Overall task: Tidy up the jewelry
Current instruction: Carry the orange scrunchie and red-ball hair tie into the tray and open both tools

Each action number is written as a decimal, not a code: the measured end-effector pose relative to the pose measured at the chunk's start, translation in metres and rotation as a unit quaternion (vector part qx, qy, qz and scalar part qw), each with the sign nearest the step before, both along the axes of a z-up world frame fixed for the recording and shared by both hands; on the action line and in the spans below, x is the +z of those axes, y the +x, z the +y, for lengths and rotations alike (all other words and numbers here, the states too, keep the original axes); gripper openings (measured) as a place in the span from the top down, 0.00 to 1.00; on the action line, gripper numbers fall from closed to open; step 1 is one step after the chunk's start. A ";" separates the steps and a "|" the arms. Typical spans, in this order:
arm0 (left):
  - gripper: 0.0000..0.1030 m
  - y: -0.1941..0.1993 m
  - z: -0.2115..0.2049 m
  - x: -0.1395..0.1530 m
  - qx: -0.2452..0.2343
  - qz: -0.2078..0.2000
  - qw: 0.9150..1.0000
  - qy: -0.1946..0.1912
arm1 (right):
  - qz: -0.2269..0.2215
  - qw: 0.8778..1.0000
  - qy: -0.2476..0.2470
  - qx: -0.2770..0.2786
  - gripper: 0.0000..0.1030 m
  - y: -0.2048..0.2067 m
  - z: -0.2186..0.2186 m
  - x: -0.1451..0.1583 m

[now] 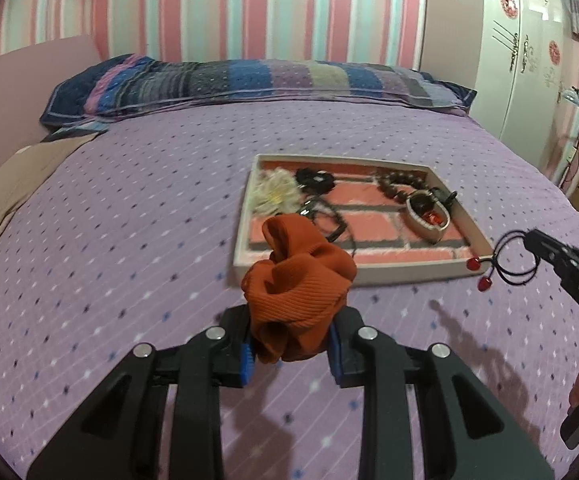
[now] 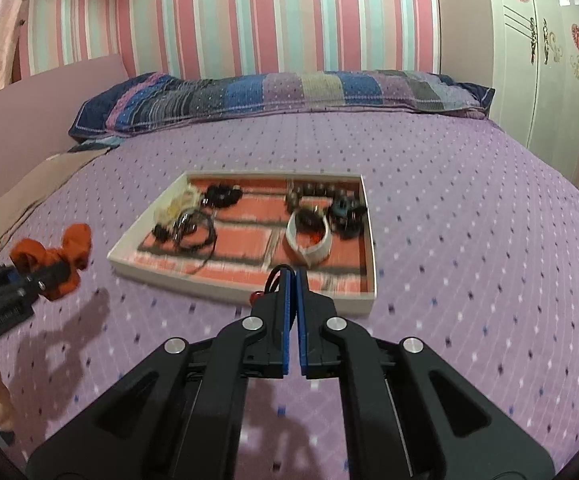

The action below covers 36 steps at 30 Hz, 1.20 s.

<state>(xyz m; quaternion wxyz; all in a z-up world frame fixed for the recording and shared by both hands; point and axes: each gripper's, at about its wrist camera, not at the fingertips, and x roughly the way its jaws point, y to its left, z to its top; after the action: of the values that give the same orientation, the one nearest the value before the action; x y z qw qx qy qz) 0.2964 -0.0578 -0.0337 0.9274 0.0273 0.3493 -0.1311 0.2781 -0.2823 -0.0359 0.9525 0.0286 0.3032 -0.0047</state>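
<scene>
left hand-held gripper (image 1: 291,354) squeezes an orange scrunchie (image 1: 299,288); right hand-held gripper (image 2: 292,276) pinches a black cord (image 1: 515,258).

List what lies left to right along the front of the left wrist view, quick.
Orange scrunchie in the left gripper → tray → black cord with red beads → right gripper.

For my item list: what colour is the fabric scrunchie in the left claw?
Rust orange scrunchie, ribbed fabric; the left wrist view shows it best.
</scene>
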 end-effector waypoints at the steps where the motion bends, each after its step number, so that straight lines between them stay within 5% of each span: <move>1: 0.72 0.004 -0.005 0.000 -0.003 0.000 1.000 0.002 | -0.001 1.000 0.000 0.000 0.96 0.005 -0.001 0.002; 18: 0.72 0.084 -0.047 -0.038 -0.021 0.035 0.999 0.006 | 0.035 0.999 0.003 -0.025 0.96 0.082 -0.020 -0.034; 36: 0.71 0.109 -0.051 -0.072 -0.018 0.066 0.998 0.012 | 0.091 0.995 -0.010 -0.047 0.96 0.125 -0.028 -0.081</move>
<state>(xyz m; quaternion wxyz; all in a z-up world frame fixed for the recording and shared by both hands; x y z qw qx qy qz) 0.4050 -0.1084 -0.1053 0.8995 0.0360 0.4103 -0.1456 0.4027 -0.3103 -0.1167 0.9199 0.0322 0.3870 -0.0548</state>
